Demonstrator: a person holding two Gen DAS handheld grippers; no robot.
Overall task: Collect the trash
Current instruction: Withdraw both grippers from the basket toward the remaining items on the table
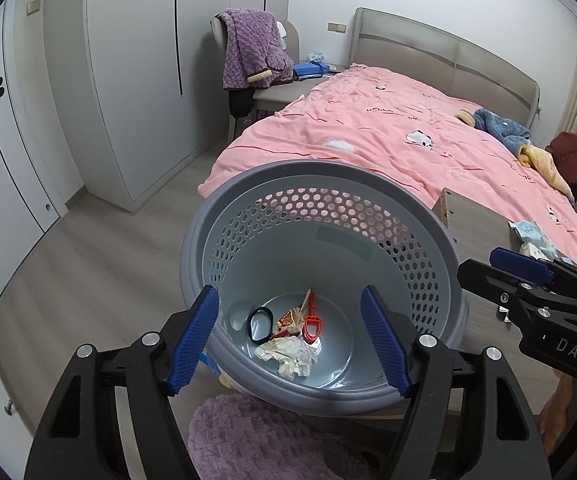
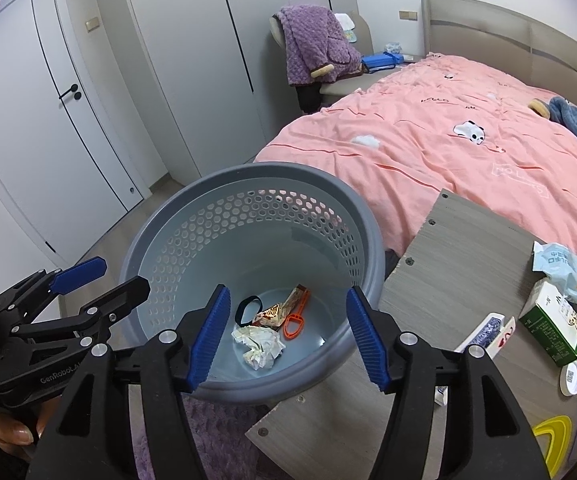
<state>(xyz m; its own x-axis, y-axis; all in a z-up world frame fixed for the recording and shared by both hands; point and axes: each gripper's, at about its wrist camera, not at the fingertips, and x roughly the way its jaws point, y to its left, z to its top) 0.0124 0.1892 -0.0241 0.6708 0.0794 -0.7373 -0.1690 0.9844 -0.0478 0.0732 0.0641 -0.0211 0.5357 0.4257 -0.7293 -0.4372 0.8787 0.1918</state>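
Bedroom: pink bed (image 2: 448, 152) behind, grey wood surface (image 2: 460, 264) at its edge, grey perforated bin (image 2: 248, 216) just beside that surface. Both grippers, left gripper (image 1: 288, 336) and right gripper (image 2: 286, 332), hover over the bin mouth with jaws spread and empty, so this looks like between pickups. Bin floor holds a crumpled paper wad (image 2: 258, 346), snack wrapper (image 2: 276, 312), orange plastic piece (image 2: 294, 320) and black band (image 2: 248, 308); likely next: right gripper reaches the blue-white packet (image 2: 568, 272) or green box (image 2: 554, 324) on the surface.

Both hand-held grippers (image 1: 290, 338) (image 2: 288, 336) apparently spread, empty.
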